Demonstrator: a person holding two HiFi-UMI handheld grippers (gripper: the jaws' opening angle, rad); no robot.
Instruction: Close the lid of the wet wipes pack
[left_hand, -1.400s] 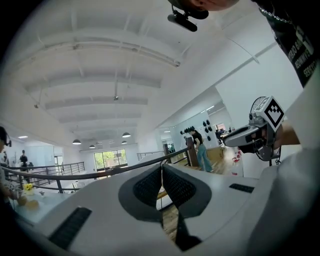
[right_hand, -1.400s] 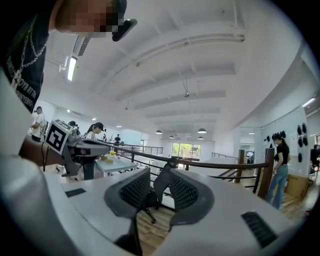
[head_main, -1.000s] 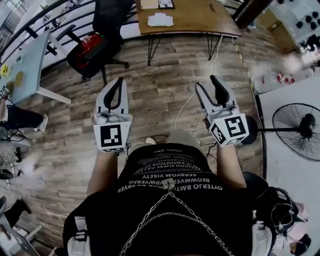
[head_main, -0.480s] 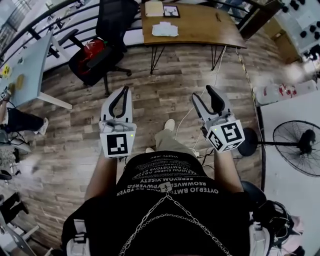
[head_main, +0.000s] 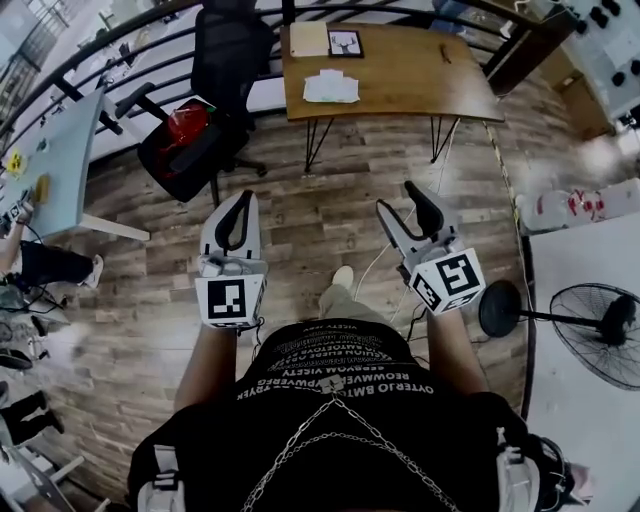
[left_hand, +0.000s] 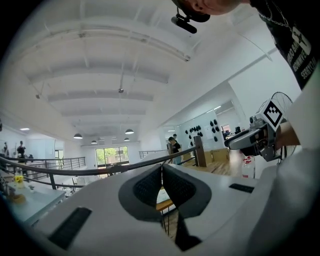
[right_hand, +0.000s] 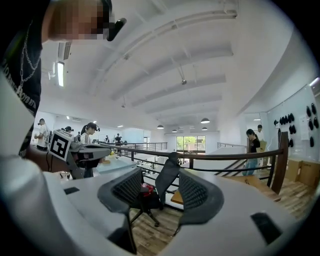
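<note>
Both tongs sit lower in the head view than a second ago, and the wooden bench (head_main: 420, 85) has slid down from the top edge, so all of its top now shows. The black office chair (head_main: 225, 60) to its left has come down with it.

The wet wipes pack (head_main: 331, 87) is a flat white packet. It lies on the left half of the bench close to the near edge, well apart from both tongs. It is too small from here for me to tell the lid from the body, or whether the lid is up or down. A framed picture (head_main: 345, 43) lies behind it.

My left tongs (head_main: 241, 197) are pressed together, pad against pad, with nothing between them. My right tongs (head_main: 400, 198) stand apart and have just been opening. They hold nothing, and only the far-off chair shows through the gap. Both hang over the wooden floor (head_main: 320, 190).

A red bag (head_main: 187, 125) lies on the chair seat. The fan (head_main: 600, 335) is cut off by the right edge, and my own body hides the floor beneath me.
</note>
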